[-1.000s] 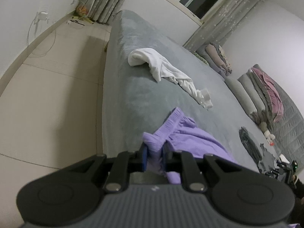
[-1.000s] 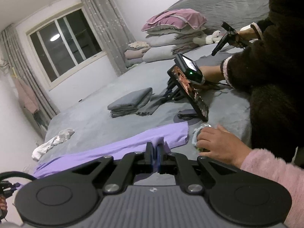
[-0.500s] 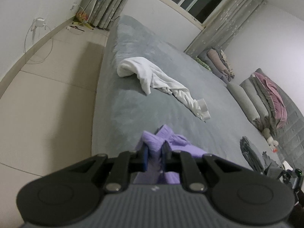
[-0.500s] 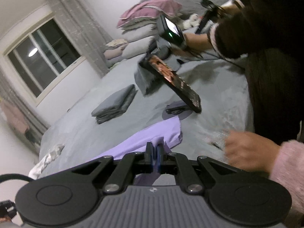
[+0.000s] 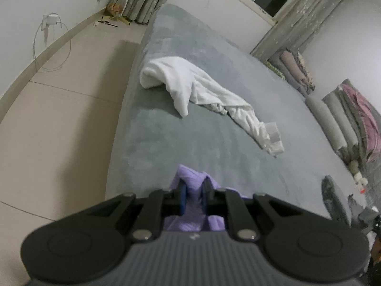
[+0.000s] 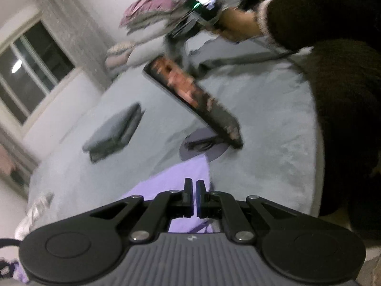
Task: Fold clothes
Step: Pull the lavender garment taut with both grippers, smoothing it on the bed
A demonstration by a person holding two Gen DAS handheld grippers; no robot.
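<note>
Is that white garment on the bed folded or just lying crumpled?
Crumpled, not folded. The white garment lies in a loose, twisted heap strung out across the grey bed.

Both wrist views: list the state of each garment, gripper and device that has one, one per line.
purple garment: spread on the grey bed, pinched at two places.
left gripper: shut on a bunched purple fold.
right gripper: shut on the purple cloth's edge.
white garment: crumpled, unfolded.
grey garment: folded, flat.
phone: screen lit, propped tilted on a stand.
</note>
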